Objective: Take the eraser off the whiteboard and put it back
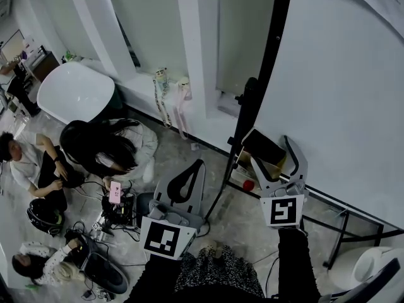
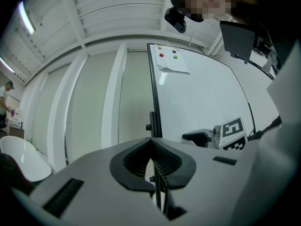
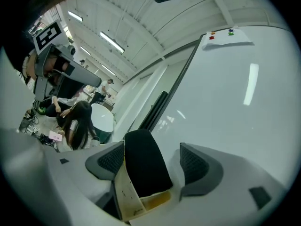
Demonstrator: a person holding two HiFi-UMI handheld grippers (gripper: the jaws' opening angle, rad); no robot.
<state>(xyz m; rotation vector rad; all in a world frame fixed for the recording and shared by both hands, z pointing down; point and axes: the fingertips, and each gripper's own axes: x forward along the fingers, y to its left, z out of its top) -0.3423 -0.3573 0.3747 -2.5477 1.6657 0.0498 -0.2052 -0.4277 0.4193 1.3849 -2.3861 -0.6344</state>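
One eraser (image 3: 143, 159), one whiteboard (image 3: 235, 102), two claws, left claw (image 2: 151, 163) and right claw (image 3: 153, 161), three seated people (image 1: 107, 147), perhaps four magnets (image 2: 162, 55)

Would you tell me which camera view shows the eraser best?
The right gripper view: the eraser sits large between the parted fingers. The head view shows it small by the whiteboard; the left gripper view does not show it clearly.
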